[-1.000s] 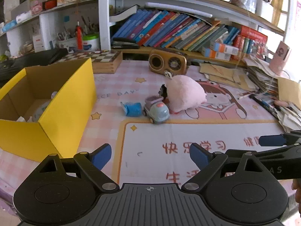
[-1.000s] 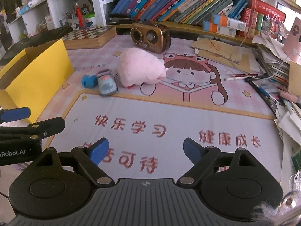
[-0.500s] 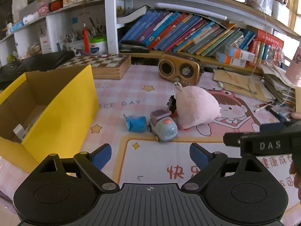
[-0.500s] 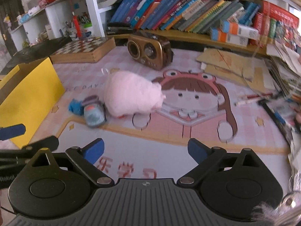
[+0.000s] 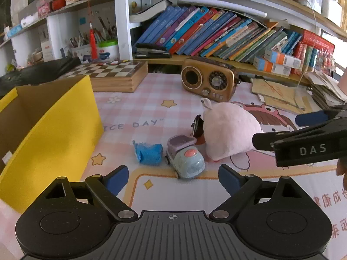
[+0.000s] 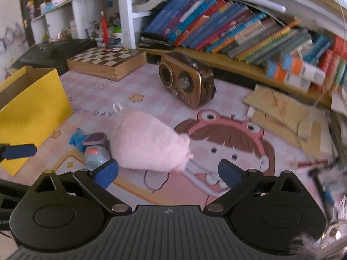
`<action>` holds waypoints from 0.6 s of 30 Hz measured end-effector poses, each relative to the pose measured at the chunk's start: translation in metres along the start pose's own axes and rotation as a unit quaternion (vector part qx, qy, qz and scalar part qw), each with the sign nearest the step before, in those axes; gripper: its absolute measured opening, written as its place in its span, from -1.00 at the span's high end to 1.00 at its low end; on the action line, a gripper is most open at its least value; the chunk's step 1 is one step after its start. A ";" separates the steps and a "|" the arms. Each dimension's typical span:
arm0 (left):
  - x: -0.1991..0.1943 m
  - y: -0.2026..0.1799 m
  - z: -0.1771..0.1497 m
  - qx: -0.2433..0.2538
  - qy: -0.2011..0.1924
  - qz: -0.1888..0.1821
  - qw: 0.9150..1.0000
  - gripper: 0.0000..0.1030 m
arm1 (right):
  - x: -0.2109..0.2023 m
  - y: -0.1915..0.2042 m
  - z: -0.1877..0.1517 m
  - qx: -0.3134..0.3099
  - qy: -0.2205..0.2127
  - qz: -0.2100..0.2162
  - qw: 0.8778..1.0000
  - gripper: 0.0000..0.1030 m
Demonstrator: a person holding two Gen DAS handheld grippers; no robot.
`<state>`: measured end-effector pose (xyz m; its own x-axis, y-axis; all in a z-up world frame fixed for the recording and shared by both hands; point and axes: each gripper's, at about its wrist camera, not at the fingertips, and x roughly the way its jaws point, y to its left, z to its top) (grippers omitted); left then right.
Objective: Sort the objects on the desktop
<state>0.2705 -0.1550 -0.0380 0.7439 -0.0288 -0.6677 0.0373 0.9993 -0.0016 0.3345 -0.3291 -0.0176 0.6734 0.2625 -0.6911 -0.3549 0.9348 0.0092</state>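
A pink plush toy (image 5: 229, 134) lies on the printed desk mat, also in the right wrist view (image 6: 149, 143). A pale blue toy car (image 5: 185, 159) and a crumpled blue object (image 5: 148, 152) sit just left of it; the car (image 6: 95, 151) also shows in the right wrist view. A small black object (image 5: 197, 127) stands behind the car. An open yellow cardboard box (image 5: 47, 130) stands at the left. My left gripper (image 5: 173, 179) is open and empty, just short of the car. My right gripper (image 6: 168, 172) is open and empty, close in front of the plush.
A brown retro radio (image 5: 209, 79) and a wooden chessboard box (image 5: 117, 75) stand behind the toys. Shelves of books (image 5: 216, 34) line the back. Loose papers and envelopes (image 6: 288, 110) are piled at the right. The right gripper's arm (image 5: 303, 143) crosses the left view's right side.
Both grippers have moved forward toward the toys. The plush and car are larger and nearer in both views. The right gripper has come close to the plush.
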 end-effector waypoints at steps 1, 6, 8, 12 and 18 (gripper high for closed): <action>0.002 0.000 0.001 -0.001 0.000 0.000 1.000 -0.77 | 0.001 -0.002 0.002 -0.009 -0.002 0.000 1.000 -0.93; 0.015 0.001 0.004 -0.017 -0.002 0.007 1.000 -0.71 | 0.005 -0.006 0.006 -0.057 -0.007 -0.005 0.998 -0.93; 0.022 0.003 0.005 -0.025 0.003 0.002 1.000 -0.54 | 0.007 -0.008 0.007 -0.069 -0.005 -0.007 0.998 -0.93; 0.035 -0.001 0.007 -0.026 0.012 -0.013 1.000 -0.25 | 0.009 -0.010 0.006 -0.088 0.000 -0.008 0.996 -0.93; 0.058 -0.004 0.010 -0.058 0.030 -0.013 0.998 -0.06 | 0.014 -0.009 0.003 -0.145 0.011 -0.013 0.989 -0.93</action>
<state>0.3208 -0.1605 -0.0693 0.7027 -0.0570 -0.7092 -0.0238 0.9943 -0.1035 0.3495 -0.3328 -0.0253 0.6719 0.2309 -0.7037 -0.5109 0.8324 -0.2147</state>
